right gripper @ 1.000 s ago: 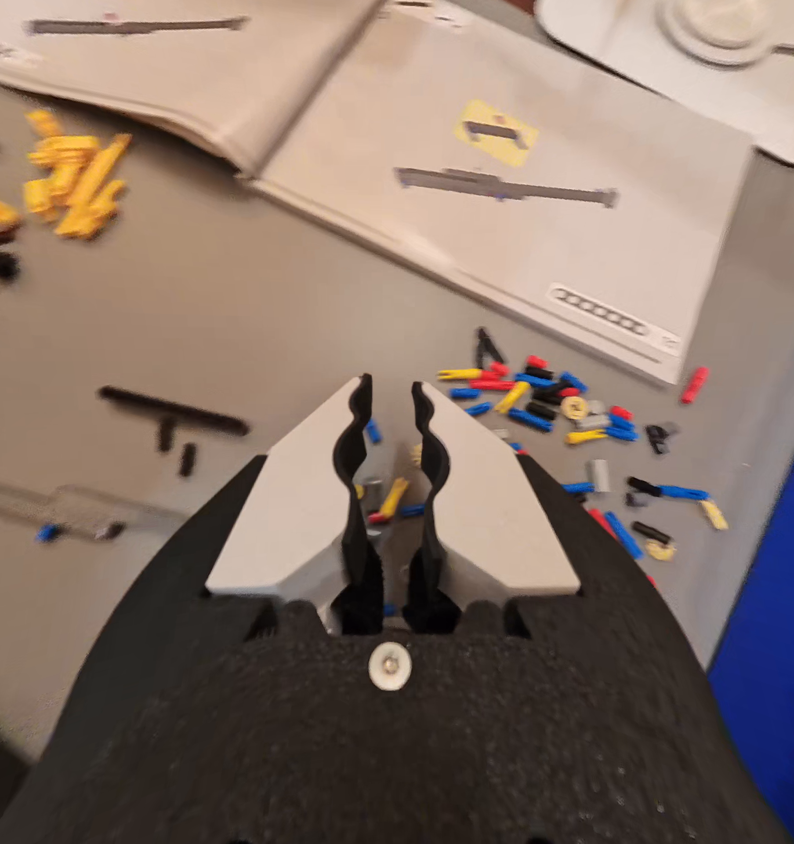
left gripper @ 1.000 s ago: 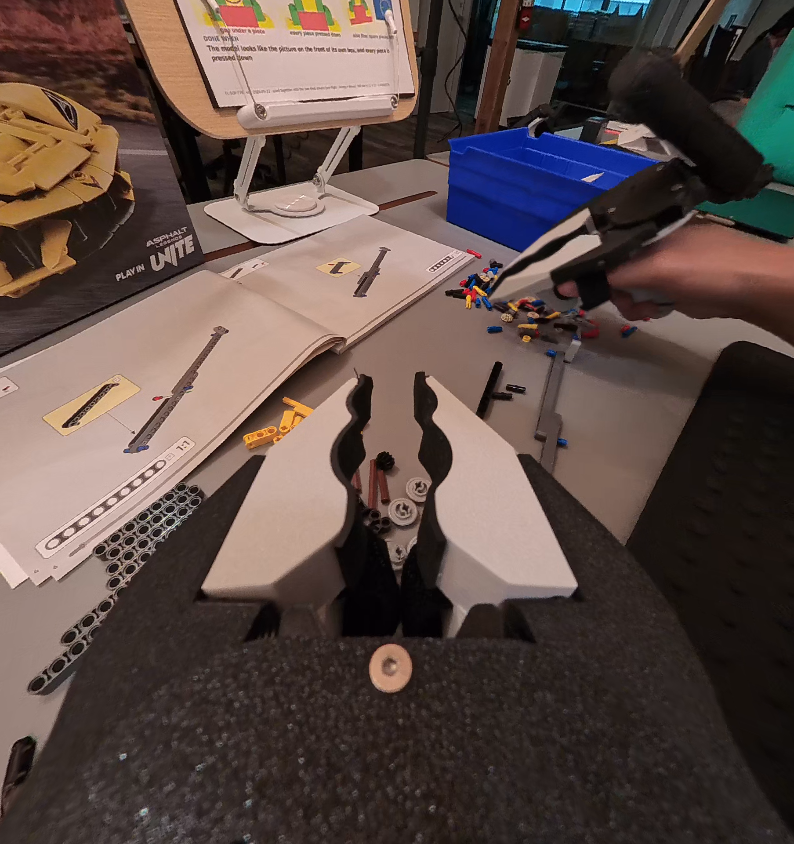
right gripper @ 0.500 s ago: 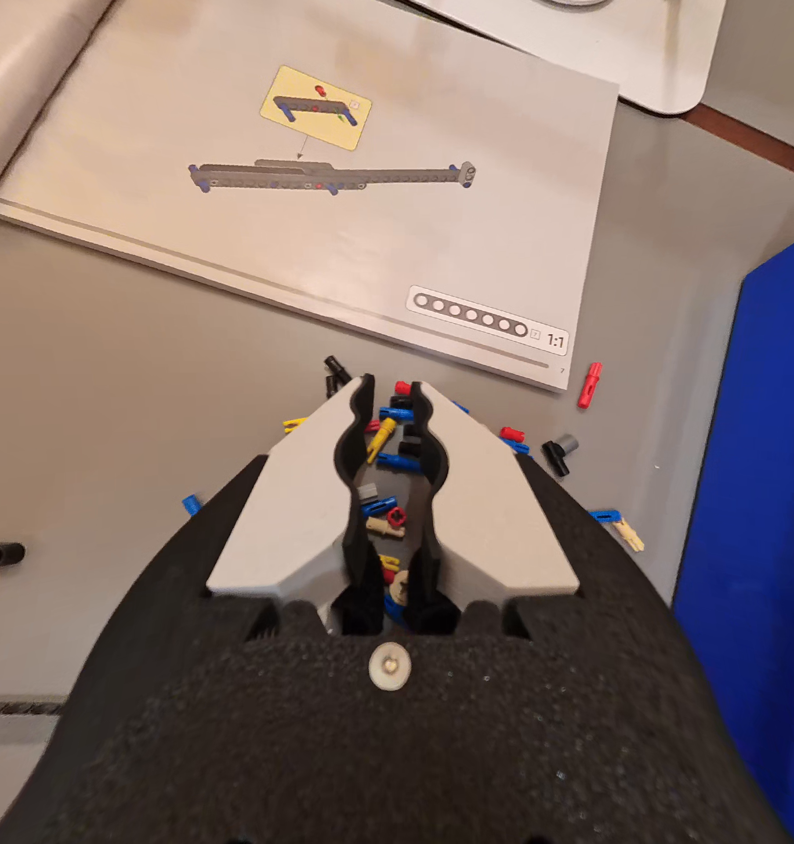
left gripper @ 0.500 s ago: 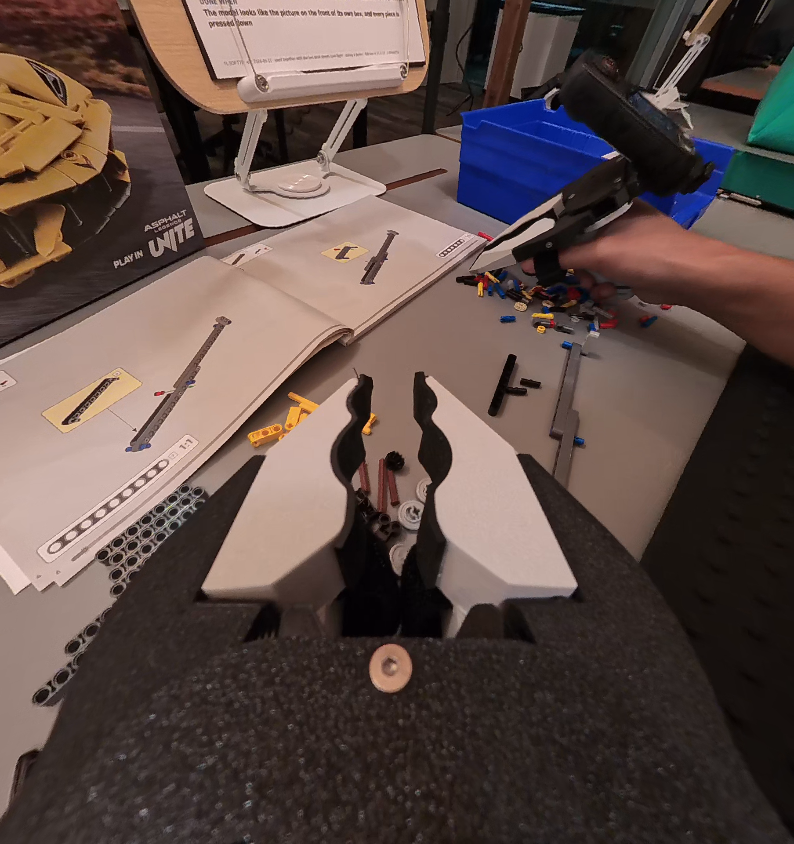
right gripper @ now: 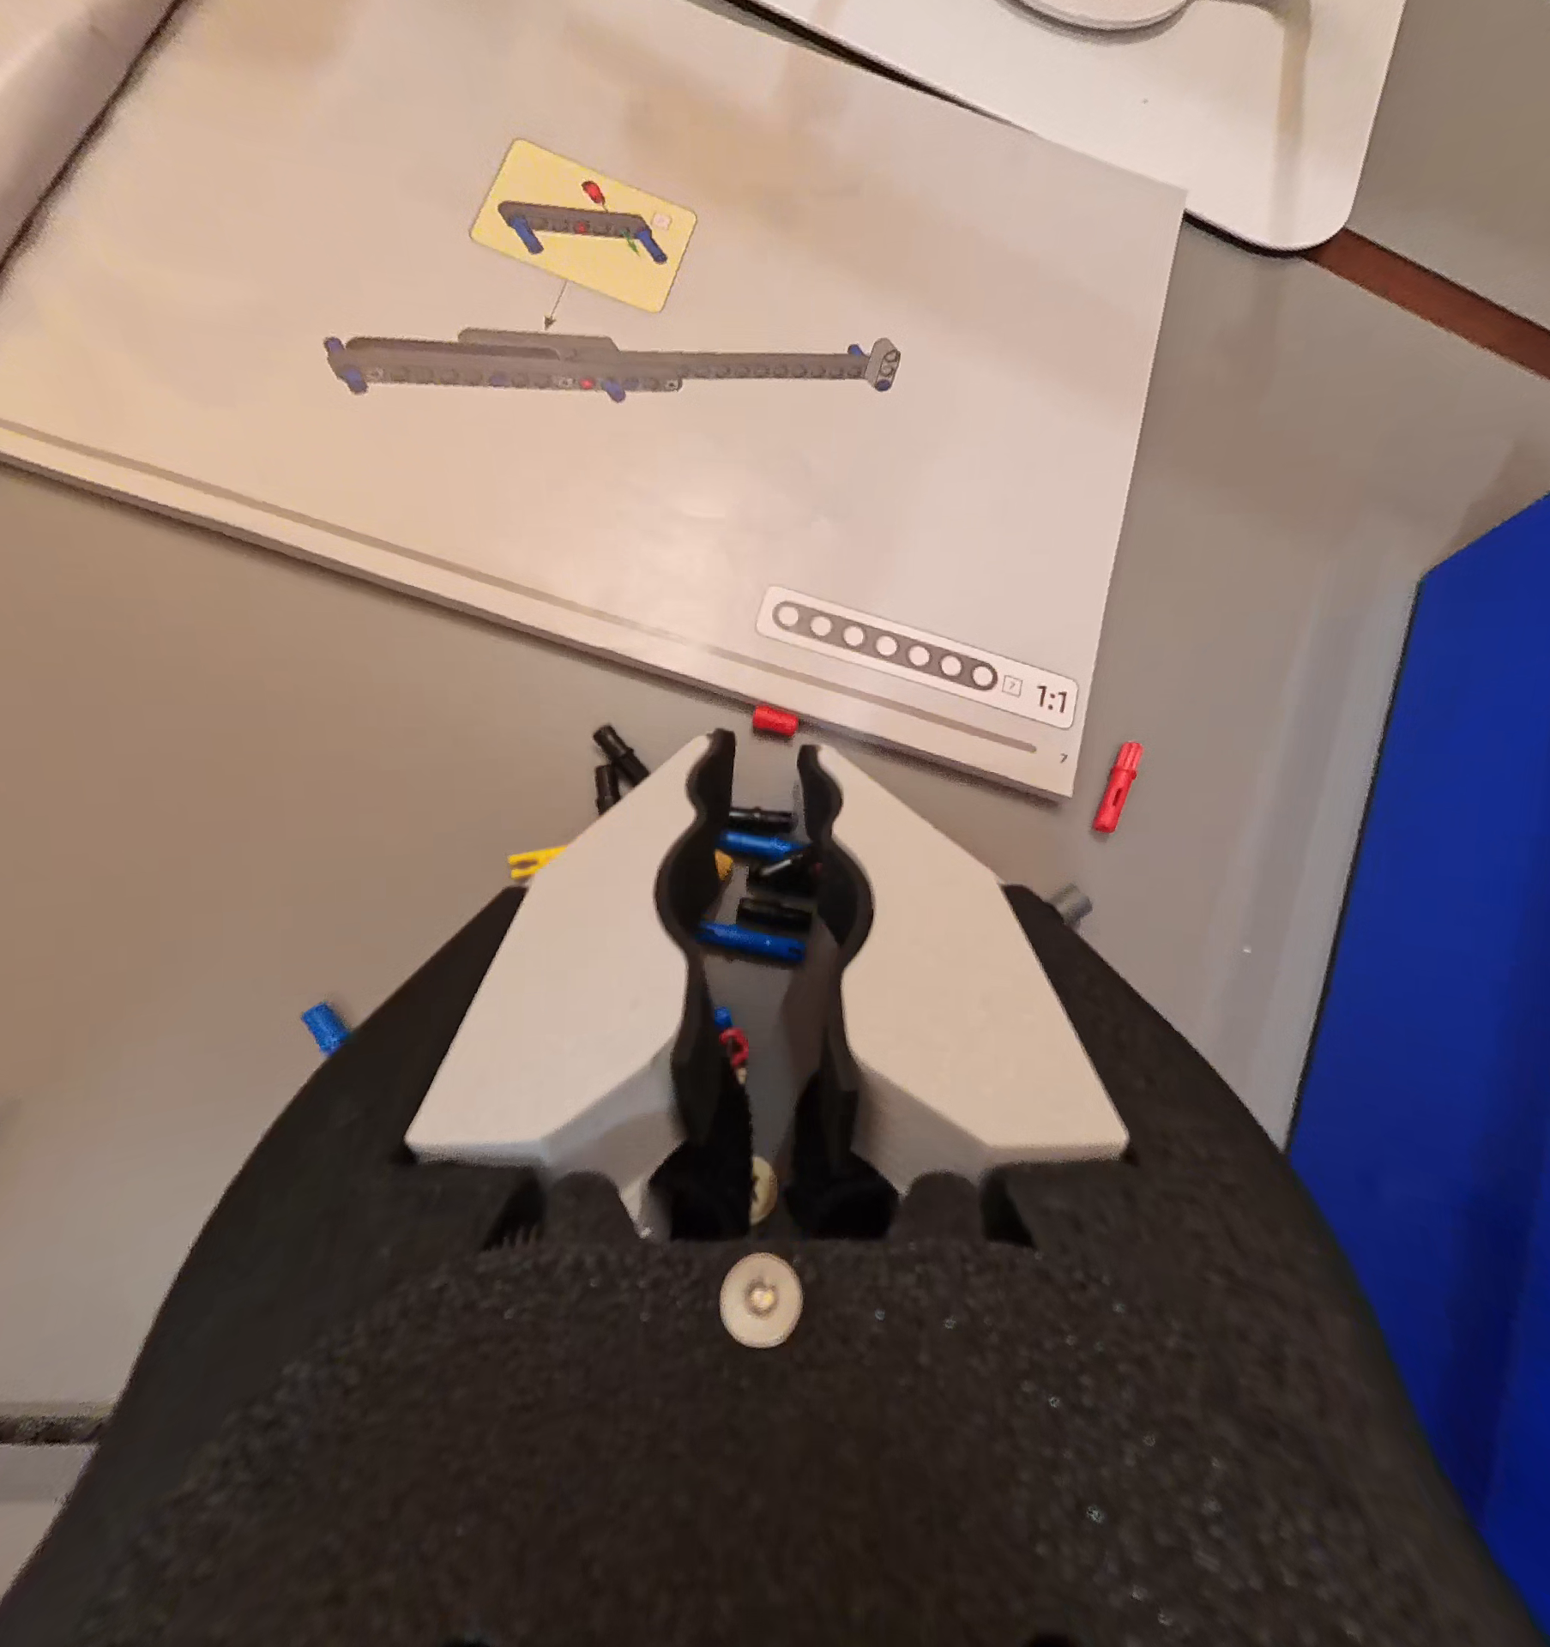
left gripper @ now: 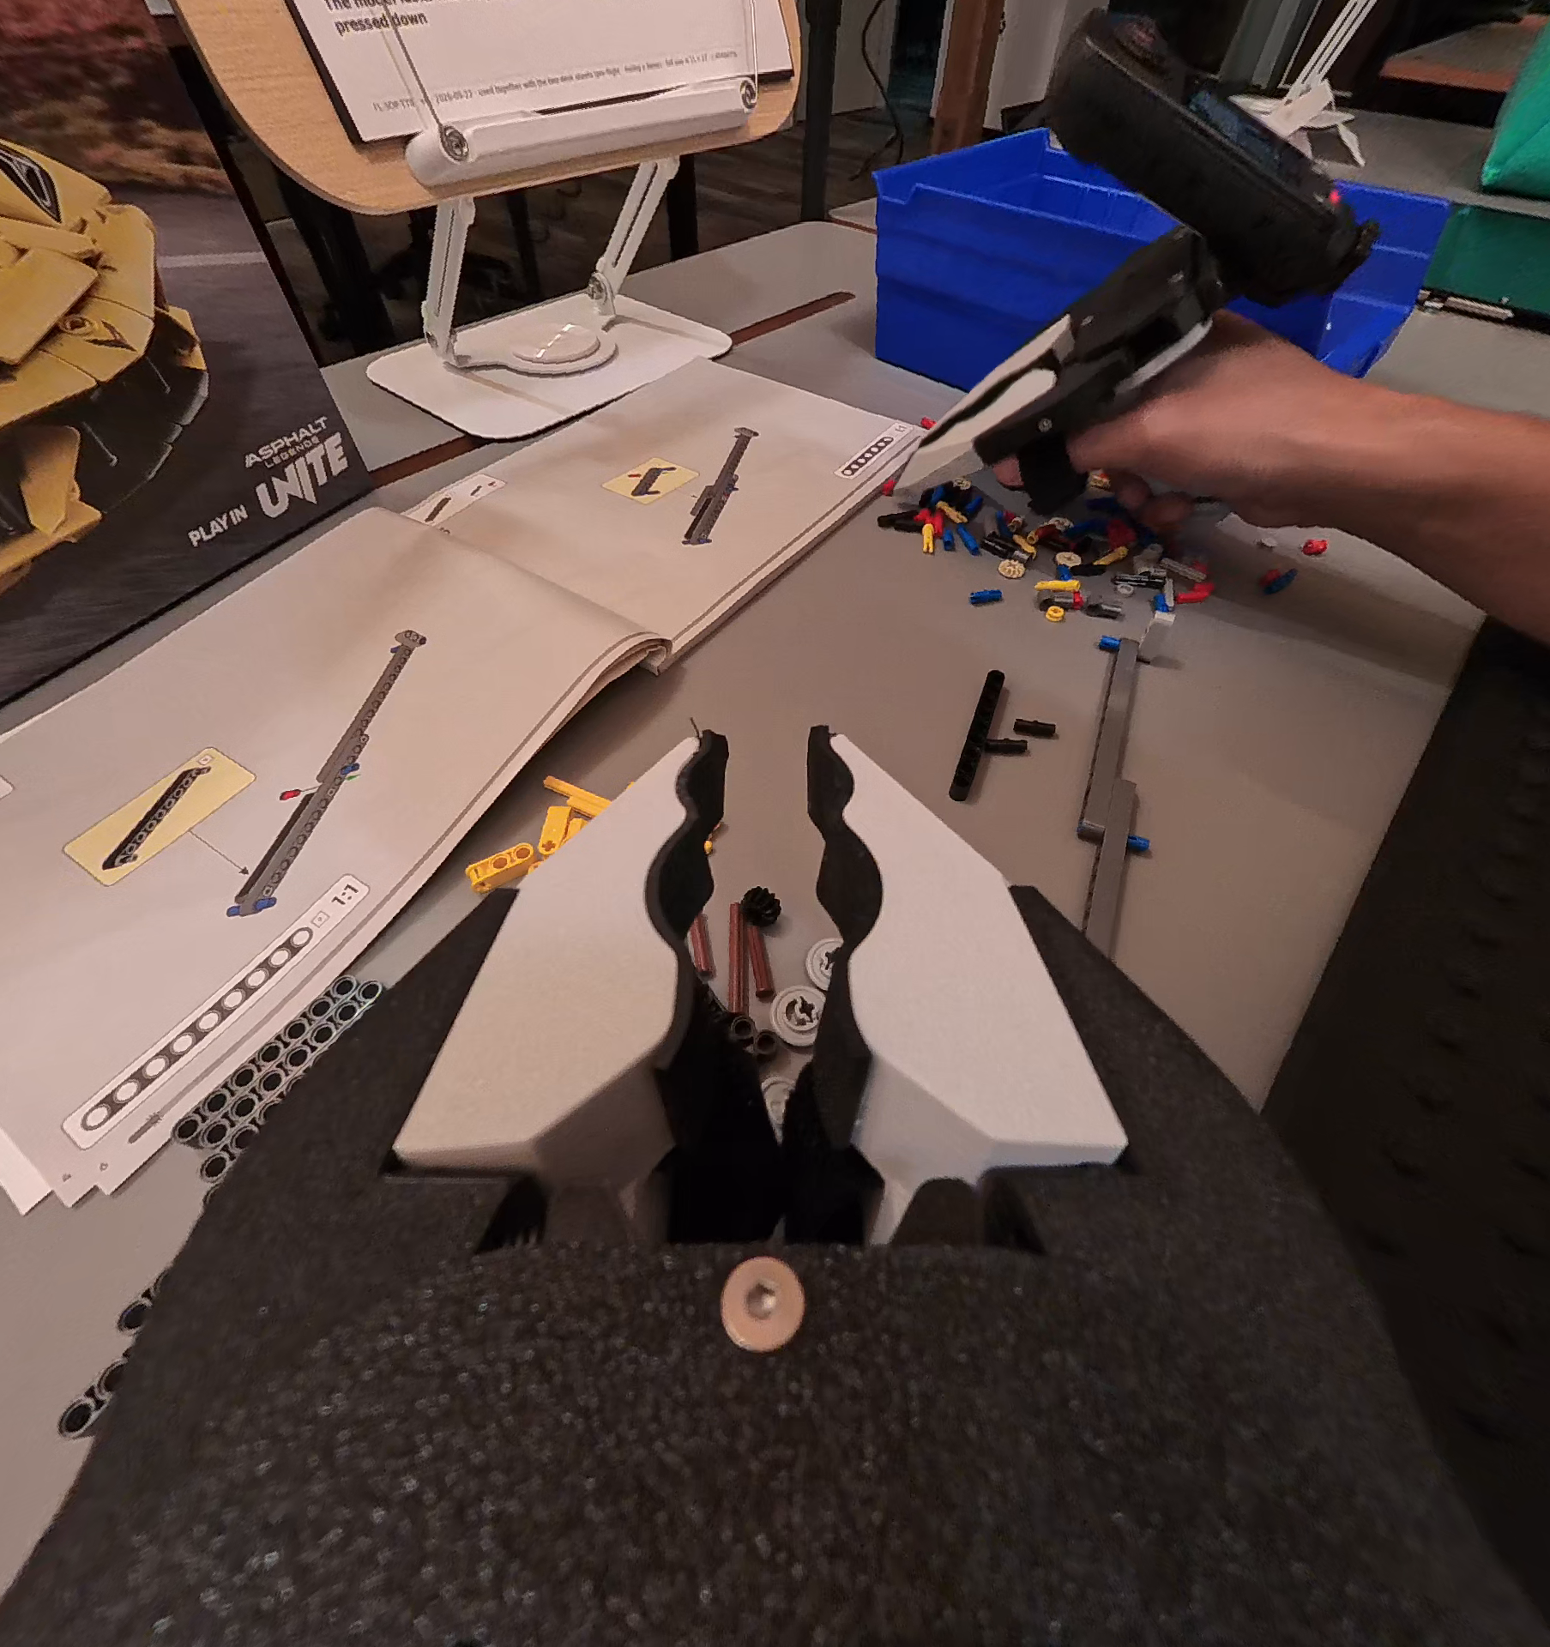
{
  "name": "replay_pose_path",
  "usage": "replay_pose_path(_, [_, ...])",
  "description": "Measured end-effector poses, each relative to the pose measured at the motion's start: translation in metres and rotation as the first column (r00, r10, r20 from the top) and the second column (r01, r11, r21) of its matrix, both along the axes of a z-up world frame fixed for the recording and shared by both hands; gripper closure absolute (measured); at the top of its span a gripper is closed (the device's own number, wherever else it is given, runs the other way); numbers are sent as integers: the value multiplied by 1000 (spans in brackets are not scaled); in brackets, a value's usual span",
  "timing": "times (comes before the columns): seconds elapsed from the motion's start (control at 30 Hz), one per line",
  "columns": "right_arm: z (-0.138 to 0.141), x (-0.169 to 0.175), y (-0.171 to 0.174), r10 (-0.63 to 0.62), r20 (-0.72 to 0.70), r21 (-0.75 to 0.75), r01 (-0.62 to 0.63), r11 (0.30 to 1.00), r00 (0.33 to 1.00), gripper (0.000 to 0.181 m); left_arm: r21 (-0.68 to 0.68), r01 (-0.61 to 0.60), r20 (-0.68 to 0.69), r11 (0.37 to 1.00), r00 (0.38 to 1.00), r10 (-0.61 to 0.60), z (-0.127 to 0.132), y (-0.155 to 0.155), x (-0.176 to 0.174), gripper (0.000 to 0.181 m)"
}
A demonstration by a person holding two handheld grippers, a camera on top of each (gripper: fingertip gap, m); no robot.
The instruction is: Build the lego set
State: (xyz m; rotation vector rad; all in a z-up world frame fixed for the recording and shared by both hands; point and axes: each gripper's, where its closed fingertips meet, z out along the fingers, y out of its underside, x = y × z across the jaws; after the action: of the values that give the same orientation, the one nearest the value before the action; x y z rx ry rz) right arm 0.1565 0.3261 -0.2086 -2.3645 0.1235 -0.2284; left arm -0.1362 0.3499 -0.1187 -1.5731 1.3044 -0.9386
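Hovering lower over the scattered pins [right gripper: 758, 891] at the instruction booklet's [right gripper: 753, 499] corner than a second ago, the right gripper [right gripper: 764, 757] keeps its jaws slightly apart, empty. The left gripper [left gripper: 766, 740] waits with jaws apart above the counter [left gripper: 1243, 936], so a pin pick looks imminent.

The left gripper [left gripper: 766, 735] hangs low over the tabletop, near its front edge. Its two gray fingers [left gripper: 566, 1007] point forward with a small gap between the tips, and they hold nothing. The right gripper [right gripper: 764, 741] is tipped nose down toward the right side of the tabletop. Its tips are a little apart too, gripping nothing. A bare hand [left gripper: 1217, 446] holds it from behind, with the arm reaching in from the right.
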Motion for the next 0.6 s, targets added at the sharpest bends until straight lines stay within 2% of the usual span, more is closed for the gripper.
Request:
replay_pose_path(0.23, [-6, 4, 7, -11, -52, -45, 9, 999, 999, 167, 16, -5, -14, 1000, 1000, 5, -2, 0, -2, 164])
replay_pose_path(0.47, [-5, 2, 5, 9, -12, -46, -10, 999, 1000, 173, 16, 3, -18, 1000, 1000, -3, -4, -1, 0, 164])
replay_pose_path(0.6, [12, -19, 4, 85, -37, 8, -84, 996, 996, 173, 28, 9, -23, 1000, 1000, -8, -4, -2, 1, 164])
